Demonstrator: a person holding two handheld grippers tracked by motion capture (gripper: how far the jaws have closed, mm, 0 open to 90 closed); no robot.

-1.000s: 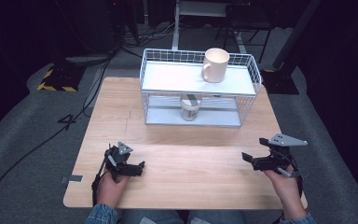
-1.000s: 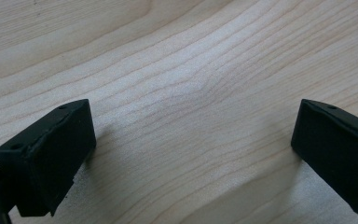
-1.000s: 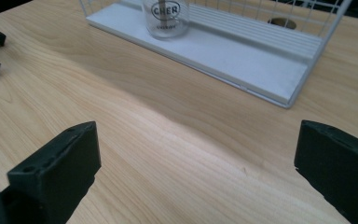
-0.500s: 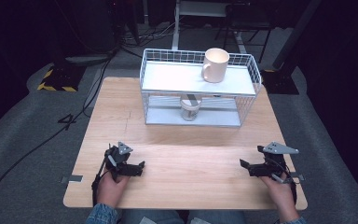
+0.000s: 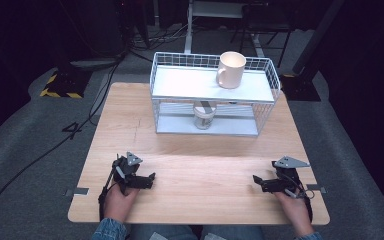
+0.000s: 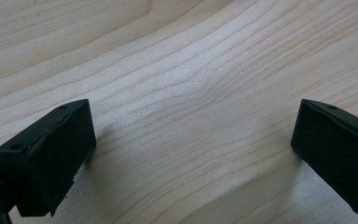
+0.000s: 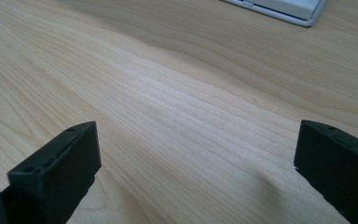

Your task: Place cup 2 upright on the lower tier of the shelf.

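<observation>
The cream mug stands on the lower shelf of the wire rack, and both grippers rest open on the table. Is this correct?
Not quite. In the high view the cream mug stands on the upper shelf of the wire rack. The rest holds: left gripper and right gripper are open on the table.

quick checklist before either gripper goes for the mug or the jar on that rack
1. Left gripper open and holding nothing: ok, its jaws stand wide apart over bare wood.
2. Right gripper open and holding nothing: ok, same in its own view.
3. Mug upright on the top shelf of the wire rack: ok, handle toward the left gripper's side.
4. Jar upright on the lower shelf: ok, though the top shelf partly hides it.
5. Bare table between grippers and rack: ok.
6. Front of the lower shelf open for reaching the jar: cannot tell, the wires are too fine to make out.
</observation>
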